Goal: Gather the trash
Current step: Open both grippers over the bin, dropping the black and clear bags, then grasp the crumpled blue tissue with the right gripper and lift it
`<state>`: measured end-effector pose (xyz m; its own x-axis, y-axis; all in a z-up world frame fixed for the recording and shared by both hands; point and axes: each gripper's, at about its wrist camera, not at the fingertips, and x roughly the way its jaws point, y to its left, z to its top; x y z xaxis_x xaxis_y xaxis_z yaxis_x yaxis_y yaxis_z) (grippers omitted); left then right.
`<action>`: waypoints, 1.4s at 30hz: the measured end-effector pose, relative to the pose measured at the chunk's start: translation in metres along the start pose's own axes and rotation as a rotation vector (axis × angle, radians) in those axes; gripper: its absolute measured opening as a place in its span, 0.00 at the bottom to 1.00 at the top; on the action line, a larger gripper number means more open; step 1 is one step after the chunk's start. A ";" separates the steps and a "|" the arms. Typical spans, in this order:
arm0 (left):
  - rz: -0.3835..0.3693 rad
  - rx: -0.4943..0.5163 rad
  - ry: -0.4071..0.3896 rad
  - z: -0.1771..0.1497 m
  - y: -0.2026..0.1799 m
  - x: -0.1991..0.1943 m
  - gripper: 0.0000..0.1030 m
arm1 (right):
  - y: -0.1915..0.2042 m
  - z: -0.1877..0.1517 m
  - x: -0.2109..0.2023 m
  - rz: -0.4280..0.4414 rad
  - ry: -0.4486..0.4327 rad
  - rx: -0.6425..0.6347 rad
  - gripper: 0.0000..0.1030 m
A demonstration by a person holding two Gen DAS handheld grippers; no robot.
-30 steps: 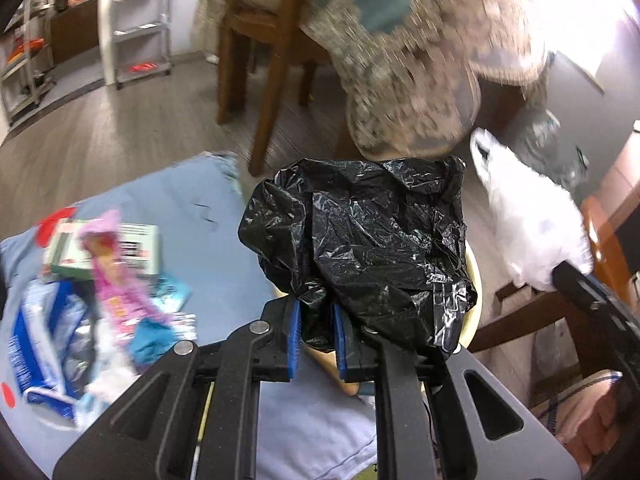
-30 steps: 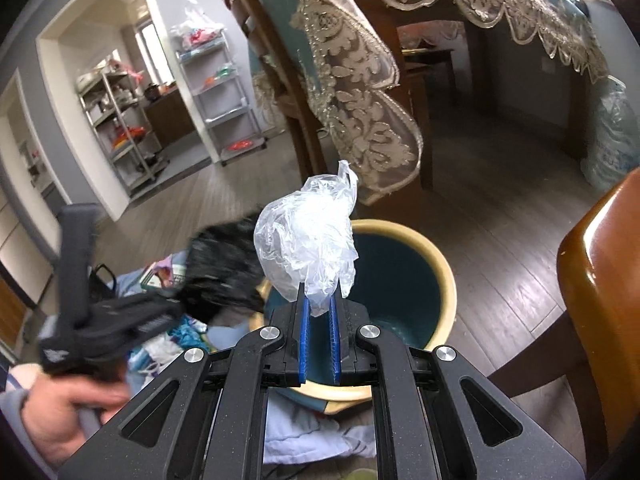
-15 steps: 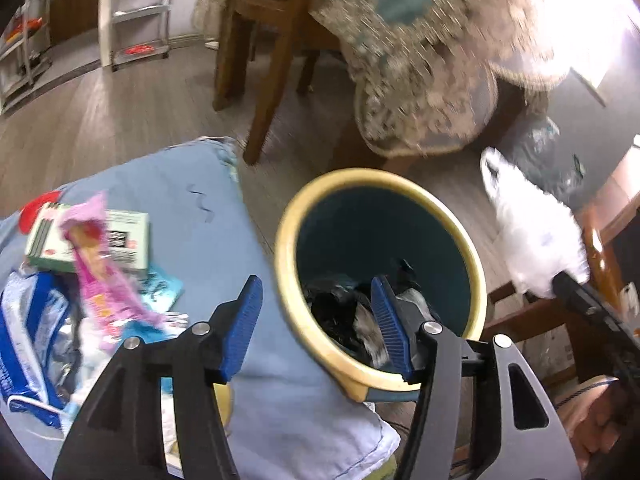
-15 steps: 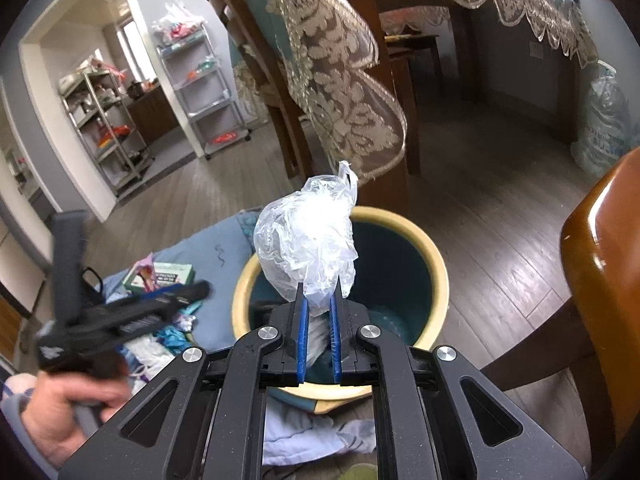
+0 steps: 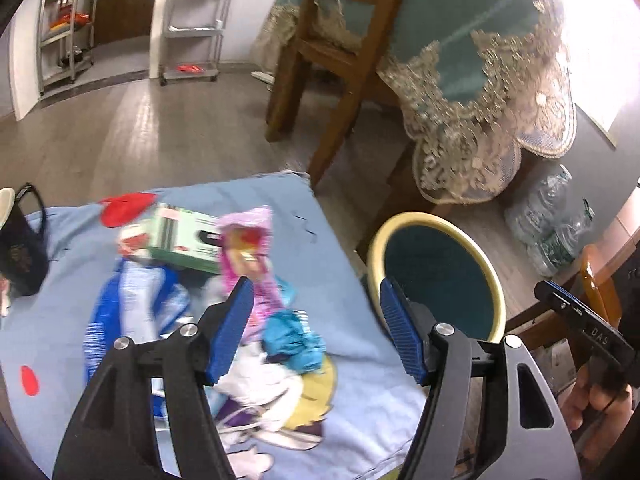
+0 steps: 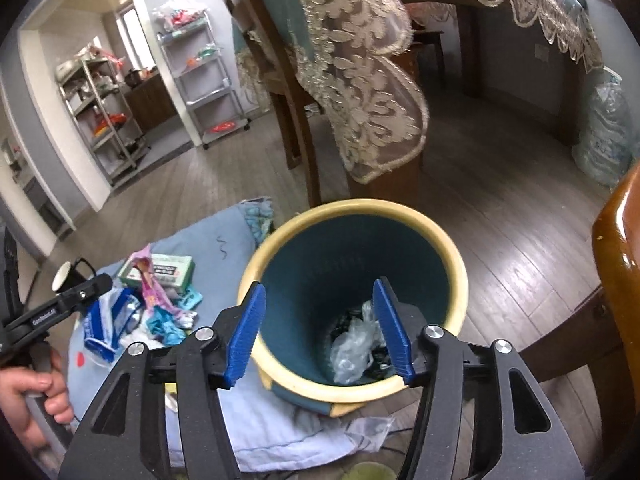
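A teal bin with a yellow rim (image 6: 448,240) stands on the floor beside a blue cushion (image 6: 216,236). A clear plastic bag (image 6: 352,344) and a black bag (image 6: 344,318) lie at its bottom. My right gripper (image 6: 318,330) is open and empty above the bin's near rim. My left gripper (image 5: 316,330) is open and empty over the cushion (image 5: 80,344), left of the bin (image 5: 494,280). Loose trash lies on the cushion: a green box (image 5: 180,240), a pink wrapper (image 5: 248,248), a blue-white packet (image 5: 132,312) and a cyan wrapper (image 5: 294,338).
A wooden chair (image 5: 320,56) and a table with a lace cloth (image 5: 480,80) stand behind the bin. A bag of plastic bottles (image 5: 548,220) is at the right. A brown chair (image 6: 616,264) is close on the right. A black mug (image 5: 20,252) sits at the cushion's left.
My left gripper opened, dropped the black bag into the bin, and swung left over the cushion. My right gripper opened and the clear bag fell into the bin.
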<state>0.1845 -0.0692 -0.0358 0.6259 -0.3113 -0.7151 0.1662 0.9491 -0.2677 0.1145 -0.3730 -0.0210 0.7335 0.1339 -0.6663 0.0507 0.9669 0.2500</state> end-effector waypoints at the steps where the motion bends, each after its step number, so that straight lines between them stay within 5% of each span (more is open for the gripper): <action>1: 0.004 -0.006 -0.005 0.000 0.005 -0.004 0.63 | 0.003 0.001 0.000 0.007 0.000 -0.006 0.60; 19: 0.110 -0.143 -0.017 -0.030 0.099 -0.054 0.62 | 0.074 -0.008 0.011 0.128 0.051 -0.141 0.63; 27: 0.094 -0.118 0.023 -0.046 0.102 -0.046 0.55 | 0.125 -0.029 0.056 0.210 0.183 -0.258 0.62; 36: 0.073 -0.102 0.032 -0.049 0.101 -0.039 0.54 | 0.166 -0.057 0.126 0.239 0.321 -0.351 0.50; 40: 0.063 -0.071 0.048 -0.050 0.092 -0.030 0.54 | 0.166 -0.063 0.141 0.261 0.363 -0.344 0.26; 42: 0.057 -0.058 0.054 -0.050 0.087 -0.027 0.54 | 0.163 -0.063 0.140 0.276 0.354 -0.336 0.24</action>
<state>0.1440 0.0190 -0.0719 0.5909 -0.2607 -0.7635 0.0865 0.9614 -0.2613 0.1826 -0.1829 -0.1172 0.4138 0.4004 -0.8176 -0.3725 0.8939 0.2493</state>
